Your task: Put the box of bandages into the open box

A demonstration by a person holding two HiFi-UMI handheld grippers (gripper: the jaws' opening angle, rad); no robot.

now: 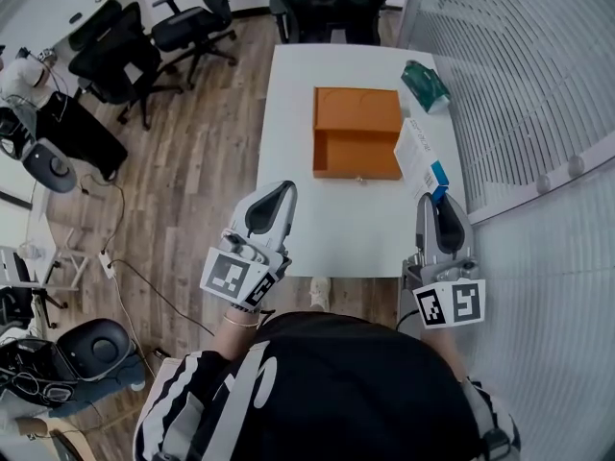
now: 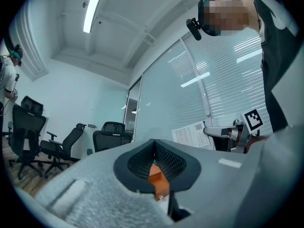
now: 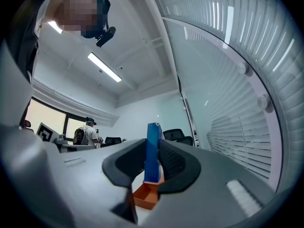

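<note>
Two risks, I'd say: the right gripper pinches the bandage box by one thin end, just right of the orange box, so it could pivot or slip free, or snag that box's wall going in. Meanwhile the left gripper is closed, empty.

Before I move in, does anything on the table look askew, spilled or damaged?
Nothing stands out. The open box lies flat and square on the table, undamaged. The box of bandages is clamped edge-on in the right claw. Nothing has spilled.
</note>
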